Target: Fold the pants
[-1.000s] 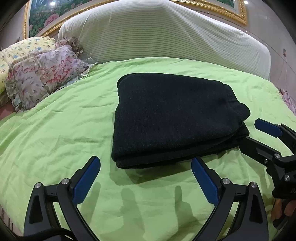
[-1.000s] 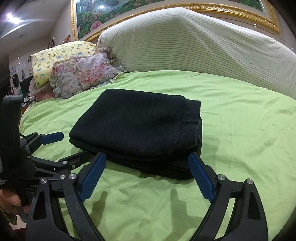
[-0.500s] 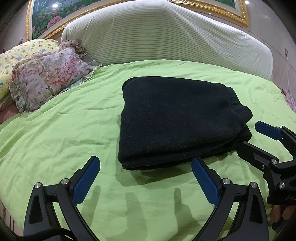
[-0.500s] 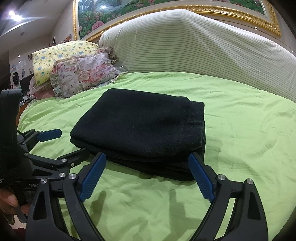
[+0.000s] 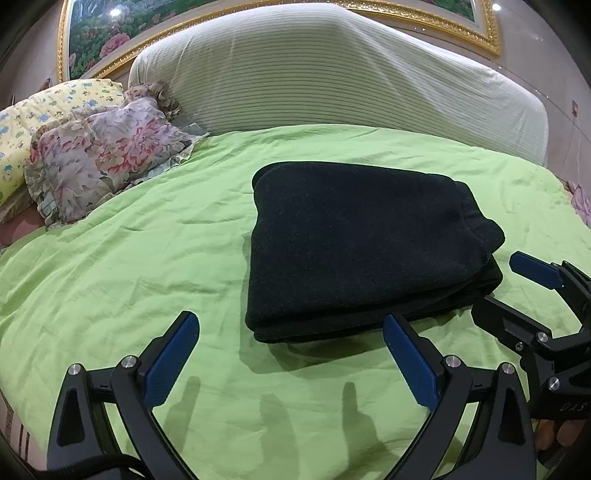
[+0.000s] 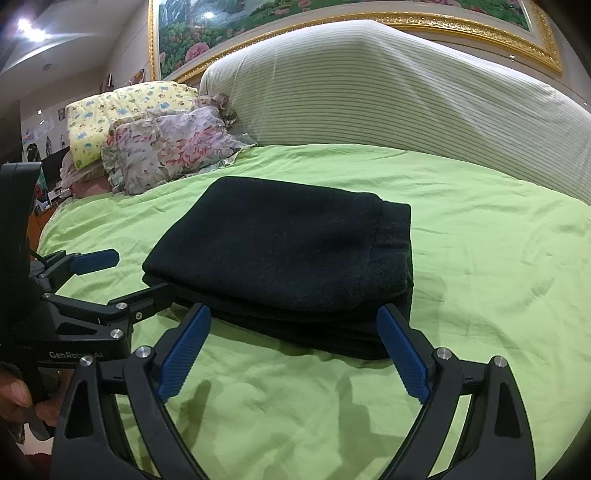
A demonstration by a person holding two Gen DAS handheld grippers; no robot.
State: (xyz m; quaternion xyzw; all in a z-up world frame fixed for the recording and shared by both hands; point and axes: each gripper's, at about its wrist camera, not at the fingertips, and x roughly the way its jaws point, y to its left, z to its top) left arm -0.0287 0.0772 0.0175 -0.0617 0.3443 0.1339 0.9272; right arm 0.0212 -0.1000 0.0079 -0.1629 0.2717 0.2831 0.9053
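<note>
The black pants (image 5: 354, 243) lie folded in a thick stacked rectangle on the green bedsheet (image 5: 147, 258); they also show in the right wrist view (image 6: 288, 258). My left gripper (image 5: 291, 332) is open and empty, just in front of the stack's near left corner. My right gripper (image 6: 295, 321) is open and empty at the stack's near right edge. Each gripper shows in the other's view: the right one (image 5: 517, 291) at the stack's right, the left one (image 6: 122, 273) at its left, close to the fabric.
A large striped white pillow (image 5: 332, 74) lies across the head of the bed. A floral pillow (image 5: 99, 155) and a yellow patterned pillow (image 6: 122, 114) sit at the far left. A gold-framed painting (image 6: 295, 14) hangs behind.
Both grippers stayed open and have drawn back slightly from the folded pants. The left view has shifted left, so the stack sits further right in it.
</note>
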